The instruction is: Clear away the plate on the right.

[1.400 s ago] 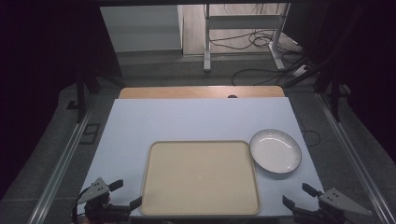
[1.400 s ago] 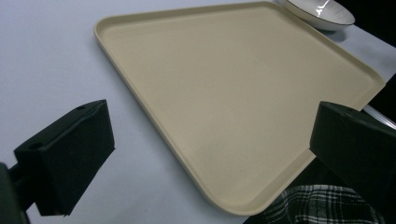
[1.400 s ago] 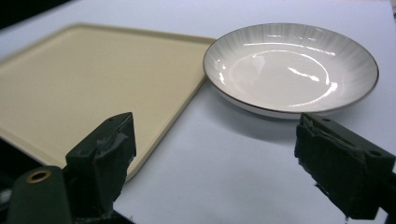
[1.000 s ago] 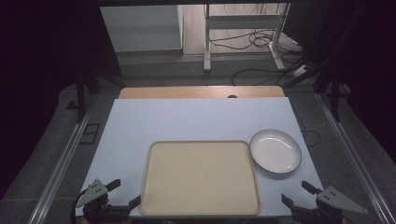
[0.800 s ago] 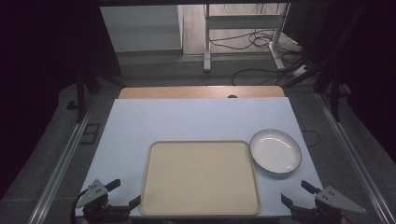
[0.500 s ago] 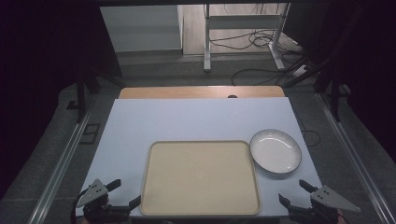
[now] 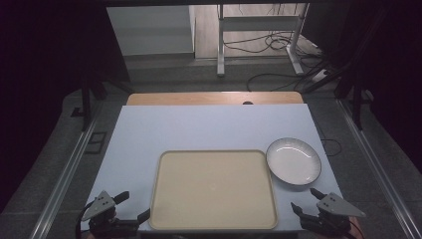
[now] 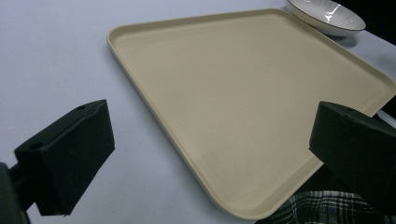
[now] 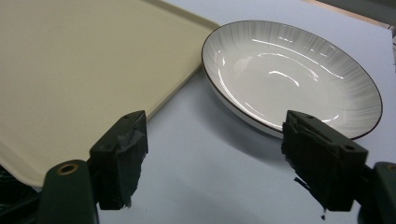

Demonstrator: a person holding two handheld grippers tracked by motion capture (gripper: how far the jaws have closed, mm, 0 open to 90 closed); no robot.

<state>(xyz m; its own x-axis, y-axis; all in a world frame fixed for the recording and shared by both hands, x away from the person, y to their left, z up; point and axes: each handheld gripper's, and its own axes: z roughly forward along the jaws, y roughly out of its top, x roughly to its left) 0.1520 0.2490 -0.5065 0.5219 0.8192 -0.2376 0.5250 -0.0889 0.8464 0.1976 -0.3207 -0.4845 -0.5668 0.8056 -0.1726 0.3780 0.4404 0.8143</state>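
Observation:
A beige tray [image 7: 214, 189] lies empty at the near middle of the white table [image 7: 199, 129]. Just beyond its right edge sits a white shallow plate with a dark rim [image 7: 293, 161], empty too. My left gripper [image 7: 132, 206] is at the table's near left corner, open, its jaws either side of the tray's [image 8: 243, 93] near left corner with nothing between them. My right gripper [image 7: 306, 201] is at the near right corner, open, pointing at the plate [image 9: 289, 74] from a short way off, with bare table between its jaws.
A wooden strip [image 7: 214, 98] runs along the table's far edge. Beyond it are a metal stand [image 7: 259, 30] and loose cables [image 7: 268, 50] on the floor. Metal rails [image 7: 64, 174] flank the table. Plaid cloth [image 8: 322, 210] shows below the tray's near edge.
My right gripper has edged left and slightly forward toward the plate. The left gripper, tray and plate have stayed put.

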